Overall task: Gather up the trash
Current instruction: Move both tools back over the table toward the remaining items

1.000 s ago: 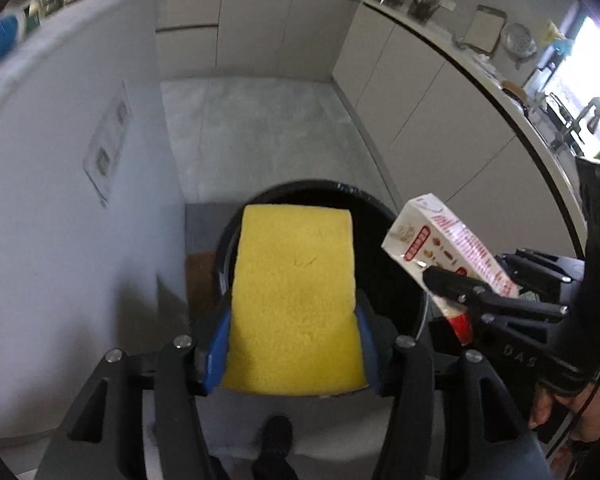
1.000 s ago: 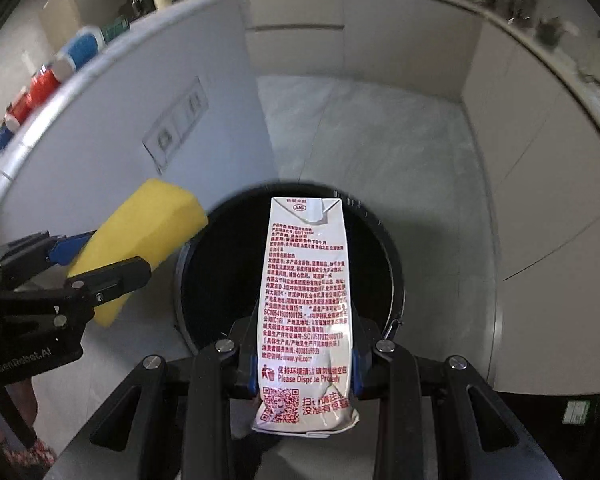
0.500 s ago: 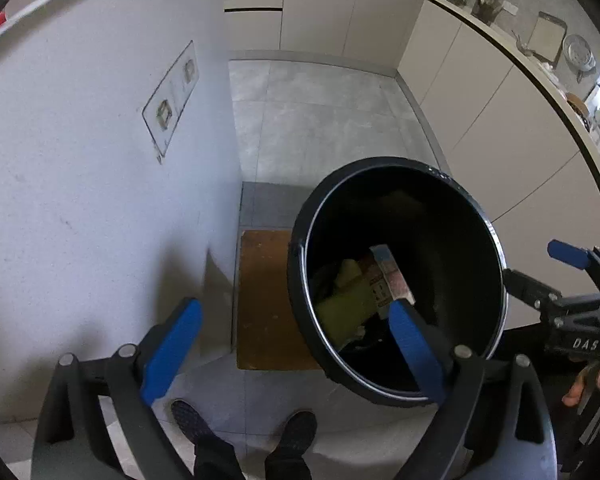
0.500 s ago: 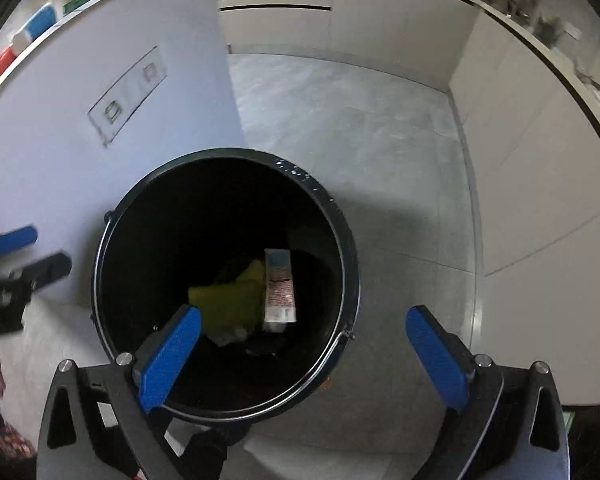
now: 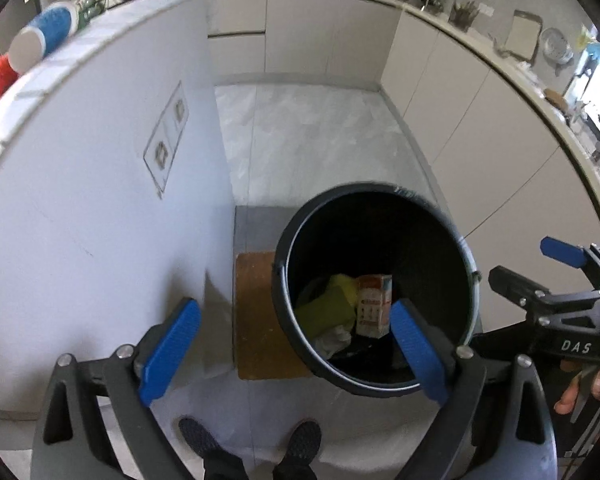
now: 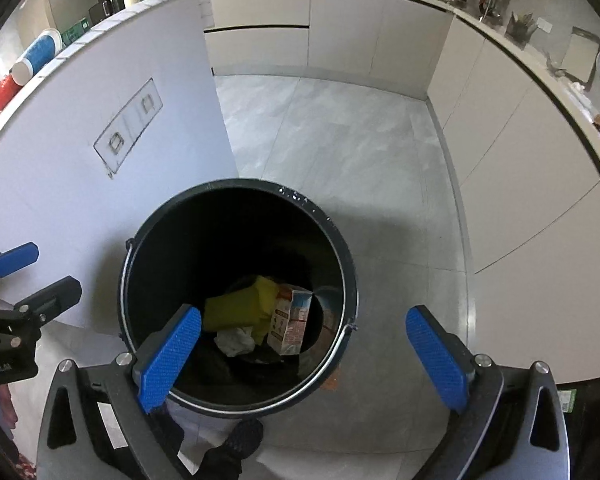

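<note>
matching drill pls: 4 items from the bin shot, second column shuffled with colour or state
Column 1
1. sponge
2. milk carton
3. crumpled tissue
4. left tongs

Column 2
A. white, lying low in the bucket in front of the sponge
B. open, nothing between the blue pads
C. yellow, at the bottom of the bucket
D. standing on end, leaning beside the sponge

Pairs: 1-C, 2-D, 3-A, 4-B
</note>
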{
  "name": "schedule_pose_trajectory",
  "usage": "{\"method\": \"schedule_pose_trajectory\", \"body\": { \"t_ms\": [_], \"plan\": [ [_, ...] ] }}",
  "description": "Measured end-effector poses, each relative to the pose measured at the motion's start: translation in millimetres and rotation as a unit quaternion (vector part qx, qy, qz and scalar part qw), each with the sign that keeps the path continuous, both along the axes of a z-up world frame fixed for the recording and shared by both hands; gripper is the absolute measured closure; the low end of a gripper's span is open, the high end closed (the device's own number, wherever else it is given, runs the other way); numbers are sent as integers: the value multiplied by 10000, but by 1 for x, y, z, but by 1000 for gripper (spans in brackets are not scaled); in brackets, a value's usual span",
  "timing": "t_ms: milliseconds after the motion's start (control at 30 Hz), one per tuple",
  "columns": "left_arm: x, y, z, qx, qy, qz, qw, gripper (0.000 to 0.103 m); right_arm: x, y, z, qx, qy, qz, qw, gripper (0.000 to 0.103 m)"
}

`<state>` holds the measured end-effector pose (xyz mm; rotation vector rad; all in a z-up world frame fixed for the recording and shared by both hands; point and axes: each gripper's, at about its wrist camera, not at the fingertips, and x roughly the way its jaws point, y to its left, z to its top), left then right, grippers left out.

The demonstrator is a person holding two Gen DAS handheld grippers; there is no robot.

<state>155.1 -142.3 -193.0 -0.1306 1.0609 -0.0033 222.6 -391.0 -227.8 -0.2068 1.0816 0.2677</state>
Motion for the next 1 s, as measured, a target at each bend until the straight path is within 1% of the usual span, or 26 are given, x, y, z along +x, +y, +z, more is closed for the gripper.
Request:
{"method": "schedule_pose_trajectory", "body": {
  "t_ms": [167, 267, 400, 500, 633, 833, 1000],
  "plan": [
    [-12, 7, 28, -1, -275, 1, 9996, 6, -12, 0, 29, 58, -267, -71, 9996, 0],
    [-18, 17, 44, 41, -364, 137, 9992, 6, -19, 3, 47, 103, -393, -157, 9991, 0],
    [-28, 35, 64, -112, -572, 270, 9979, 6, -28, 16, 71, 237, -564, -164, 9980, 0],
    [-32, 46, 75, -171, -680, 271, 9972, 6, -34, 33, 86, 218, -686, -68, 9974, 0],
    [-40, 65, 86, -223, -821, 395, 9956, 6, -40, 56, 105, 220, -856, 22, 9961, 0],
    [-51, 95, 96, -364, -886, 583, 9937, 6, -53, 89, 128, 306, -1023, 200, 9941, 0],
    [-65, 119, 109, -359, -1016, 736, 9914, 6, -66, 125, 147, 357, -1198, 462, 9911, 0]
  ]
}}
